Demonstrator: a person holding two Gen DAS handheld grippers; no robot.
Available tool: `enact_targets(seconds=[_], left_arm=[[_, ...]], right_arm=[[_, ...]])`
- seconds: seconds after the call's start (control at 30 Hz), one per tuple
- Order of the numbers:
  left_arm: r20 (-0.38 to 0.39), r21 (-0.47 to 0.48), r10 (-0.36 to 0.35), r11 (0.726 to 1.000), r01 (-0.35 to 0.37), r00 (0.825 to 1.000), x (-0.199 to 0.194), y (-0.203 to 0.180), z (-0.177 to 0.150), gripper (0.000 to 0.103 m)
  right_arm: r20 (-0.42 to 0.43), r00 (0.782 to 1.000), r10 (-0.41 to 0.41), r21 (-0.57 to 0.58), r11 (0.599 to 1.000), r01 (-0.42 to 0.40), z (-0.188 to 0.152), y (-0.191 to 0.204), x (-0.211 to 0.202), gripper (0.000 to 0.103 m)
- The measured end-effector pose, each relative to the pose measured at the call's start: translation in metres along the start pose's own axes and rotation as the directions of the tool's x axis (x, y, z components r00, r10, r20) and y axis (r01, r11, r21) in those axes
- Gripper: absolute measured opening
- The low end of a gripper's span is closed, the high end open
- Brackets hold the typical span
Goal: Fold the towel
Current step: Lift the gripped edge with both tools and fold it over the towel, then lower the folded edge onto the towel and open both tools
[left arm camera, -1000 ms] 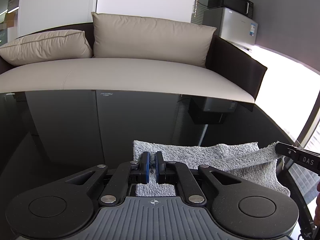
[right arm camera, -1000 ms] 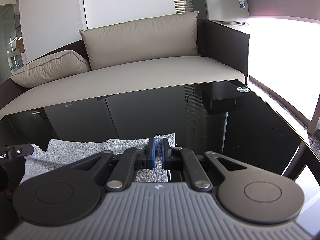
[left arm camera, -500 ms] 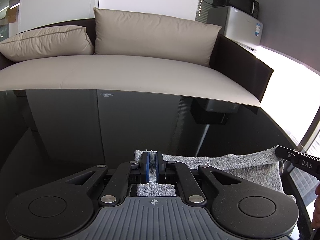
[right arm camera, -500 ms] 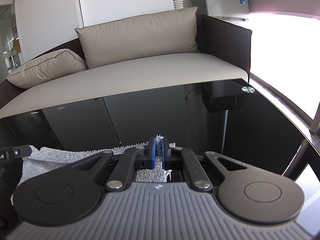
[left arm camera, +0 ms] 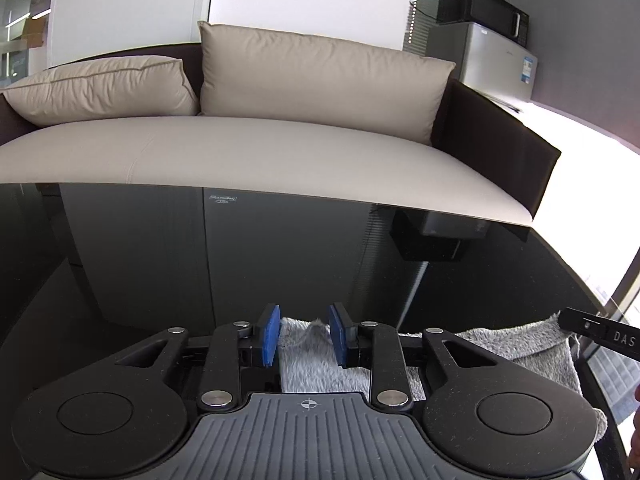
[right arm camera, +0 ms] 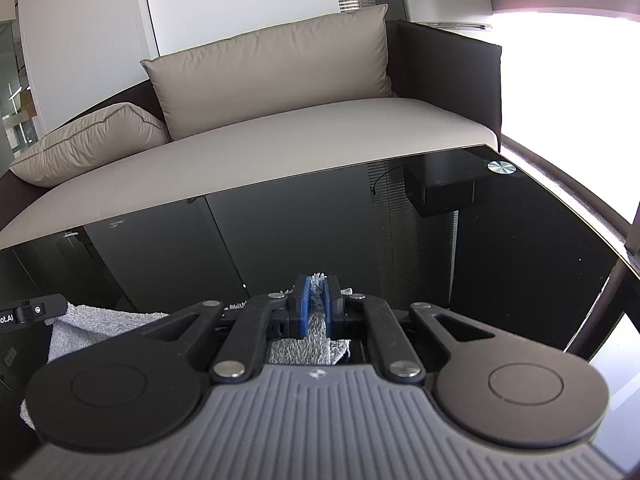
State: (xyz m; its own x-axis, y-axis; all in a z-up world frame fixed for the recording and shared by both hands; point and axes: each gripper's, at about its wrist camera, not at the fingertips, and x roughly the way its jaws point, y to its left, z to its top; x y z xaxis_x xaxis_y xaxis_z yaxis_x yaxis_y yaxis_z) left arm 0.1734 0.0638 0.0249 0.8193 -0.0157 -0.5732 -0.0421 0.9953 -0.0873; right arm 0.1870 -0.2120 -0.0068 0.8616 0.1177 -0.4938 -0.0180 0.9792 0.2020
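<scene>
Here, low in the left wrist view, the left gripper [left arm camera: 305,335] has its two blue-padded fingers [left arm camera: 269,334] spread apart, and the fluffy grey terry towel [left arm camera: 316,364] lies between them without being pinched; a small tuft of its edge stands up in the gap. The towel rests on the glossy black glass table [left arm camera: 200,260] and runs toward the lower right of that frame, where a raised fold of it meets the black tip of the other tool, which enters from the right edge.

In the right wrist view, the right gripper [right arm camera: 316,306] sits at lower centre with its blue pads [right arm camera: 305,304] pressed close together on a bunched strip of the towel [right arm camera: 318,320], which pokes out just above the pads and hangs below them toward the camera. More of the cloth spreads across the lower left of that frame, partly hidden behind the gripper body, reaching the black tip of the left tool at the left edge.

Beyond the far edge of the table, across the upper half of both views, stands a beige cushioned sofa [left arm camera: 260,152] with a dark frame and two beige pillows [left arm camera: 320,76]. A silver mini fridge [left arm camera: 496,64] with a black microwave oven [left arm camera: 480,10] on top occupies the upper right of the left view. A small round metal disc [right arm camera: 501,167] sits at the table's far right corner in the right view.
</scene>
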Motion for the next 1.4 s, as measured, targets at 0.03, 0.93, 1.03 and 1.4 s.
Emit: enact_targets(seconds=[0.03,0.93,1.03,1.4], left_arm=[[-0.002,-0.002,0.002,1.000,-0.002,1.000,0.001,0.001,0.000,0.025],[-0.110,0.214,-0.070,0.972,0.092,0.991,-0.003,-0.024,-0.023,0.026],[-0.117,0.214,-0.070,0.972,0.094,0.991,0.003,-0.027,-0.024,0.026],[-0.100,0.182,-0.037,0.982,0.055,0.994,0.021,-0.028,-0.023,0.035]], right_arm=[[0.004,1.000,-0.003,0.002,1.000,0.003,0.000,-0.001,0.000,0.022],[-0.083,0.993,0.078,-0.390,0.915,-0.105,-0.024,0.048,-0.005,0.045],[-0.081,0.995,0.064,-0.400,0.912,-0.091,-0.024,0.044,-0.003,0.045],[-0.036,0.999,0.011,-0.399,0.917,-0.024,-0.021,0.042,0.013,0.045]])
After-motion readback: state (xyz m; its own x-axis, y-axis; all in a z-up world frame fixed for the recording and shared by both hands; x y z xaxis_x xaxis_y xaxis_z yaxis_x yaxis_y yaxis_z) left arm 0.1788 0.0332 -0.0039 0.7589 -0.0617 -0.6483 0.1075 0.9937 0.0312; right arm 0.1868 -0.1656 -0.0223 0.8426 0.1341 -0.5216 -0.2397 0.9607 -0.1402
